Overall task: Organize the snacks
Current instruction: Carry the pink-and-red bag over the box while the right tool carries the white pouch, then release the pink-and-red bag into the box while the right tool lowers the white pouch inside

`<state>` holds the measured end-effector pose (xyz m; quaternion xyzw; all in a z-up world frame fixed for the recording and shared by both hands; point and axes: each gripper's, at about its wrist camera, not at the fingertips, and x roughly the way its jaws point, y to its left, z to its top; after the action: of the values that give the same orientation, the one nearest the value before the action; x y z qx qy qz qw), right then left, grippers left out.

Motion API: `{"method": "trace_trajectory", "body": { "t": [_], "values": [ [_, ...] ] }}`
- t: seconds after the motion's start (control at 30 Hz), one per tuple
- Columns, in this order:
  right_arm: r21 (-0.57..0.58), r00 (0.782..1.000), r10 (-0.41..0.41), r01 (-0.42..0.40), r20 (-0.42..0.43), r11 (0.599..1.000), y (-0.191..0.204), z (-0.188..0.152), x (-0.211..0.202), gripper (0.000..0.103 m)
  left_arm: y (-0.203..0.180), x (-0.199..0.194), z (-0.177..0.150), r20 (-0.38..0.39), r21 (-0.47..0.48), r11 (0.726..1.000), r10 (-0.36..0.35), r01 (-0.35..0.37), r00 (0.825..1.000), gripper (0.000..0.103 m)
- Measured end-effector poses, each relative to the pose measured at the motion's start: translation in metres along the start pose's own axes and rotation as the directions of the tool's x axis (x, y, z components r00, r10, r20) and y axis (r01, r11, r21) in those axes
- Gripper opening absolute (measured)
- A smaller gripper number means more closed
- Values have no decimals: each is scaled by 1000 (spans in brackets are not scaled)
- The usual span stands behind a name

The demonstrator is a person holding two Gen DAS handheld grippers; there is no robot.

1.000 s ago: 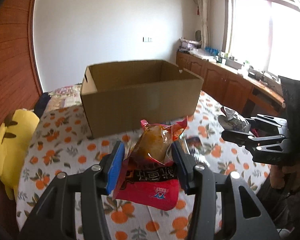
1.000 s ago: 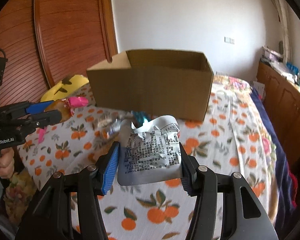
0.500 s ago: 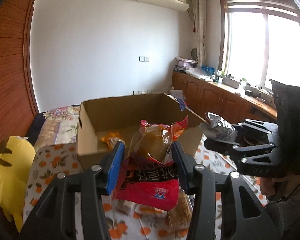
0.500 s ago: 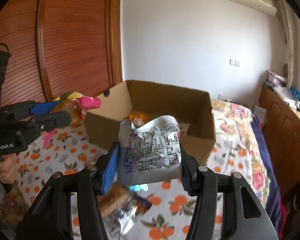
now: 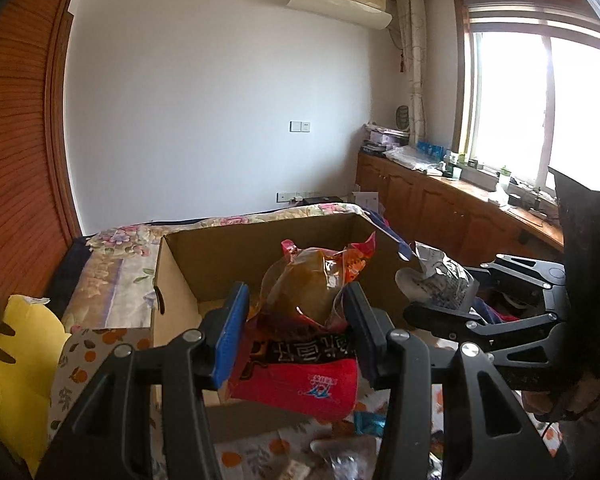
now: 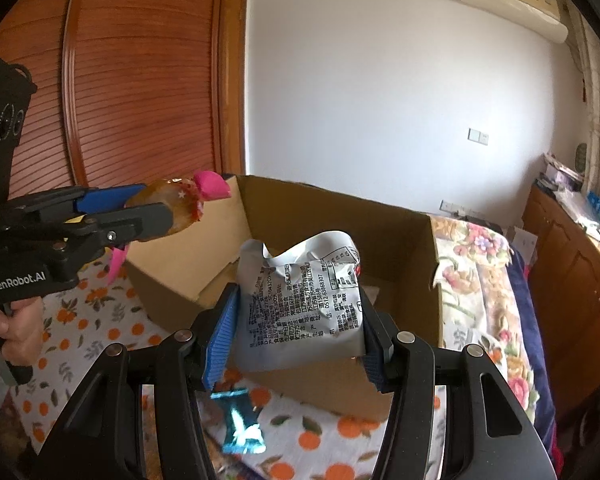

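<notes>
White walls, a ribbed wooden wardrobe and a bed under an orange-print cloth (image 5: 76, 360) form the setting.

Left wrist view: the left gripper (image 5: 296, 320) pinches a red snack packet (image 5: 303, 364) between its blue pad on the left and its dark pad on the right; the packet's clear upper part shows a brown filling. Packet and fingers are held over the near wall of an open cardboard box (image 5: 176, 280) that stands on the cloth. At right, the right gripper (image 5: 431, 292) reaches in from the side with a crumpled silver packet (image 5: 439, 284) clamped in it, near the box's right corner. A yellow plush toy (image 5: 16, 356) lies at the left edge. Loose wrappers on the cloth below the fingers are blurred.

Right wrist view: the right gripper (image 6: 296, 328) presses both blue pads against the sides of the silver packet (image 6: 300, 304), printed face toward the camera, held above the box (image 6: 399, 240) opening. At left, the left gripper (image 6: 148, 216) enters, held by a hand (image 6: 16, 328), its fingers closed on the red snack packet (image 6: 188, 200) over the box's left rim. A blue foil wrapper (image 6: 240, 424) lies on the cloth (image 6: 72, 320) in front of the box.
</notes>
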<state>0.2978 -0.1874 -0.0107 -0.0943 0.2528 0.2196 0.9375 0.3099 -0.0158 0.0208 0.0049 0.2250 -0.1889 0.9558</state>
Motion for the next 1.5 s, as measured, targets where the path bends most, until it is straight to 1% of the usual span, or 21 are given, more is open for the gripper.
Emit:
{"method": "trace_trajectory", "body": {
  "t": [0.23,0.53,0.67,0.87,0.93,1.13,1.33,1.5],
  "values": [
    [10,1000,9,-9,-21,1000,-8,0,28,55,12,27,-6,-24,-7,1000,15,-16,1000,47],
    [41,997,38,-35,-68,999,-16,-5,57,56,12,52,-9,-70,2,999,35,-35,997,48],
    [54,996,42,-38,-82,998,-18,-7,63,56,8,62,-11,-96,16,999,51,-49,994,49],
    [69,995,50,-44,-87,997,-20,-6,67,57,6,75,-14,-131,9,998,63,-63,989,50],
    [80,994,56,-49,-90,996,-23,-6,71,57,6,75,-16,-127,10,997,75,-74,989,47],
    [103,993,68,-58,-92,993,-28,-9,71,60,10,75,-19,-127,6,997,78,-78,989,48],
    [100,994,52,-43,-92,994,-25,-8,73,63,9,72,-20,-125,9,997,78,-77,989,48],
    [99,995,19,-10,-93,995,-25,-7,74,71,6,68,-23,-123,18,997,78,-76,989,48]
  ]
}}
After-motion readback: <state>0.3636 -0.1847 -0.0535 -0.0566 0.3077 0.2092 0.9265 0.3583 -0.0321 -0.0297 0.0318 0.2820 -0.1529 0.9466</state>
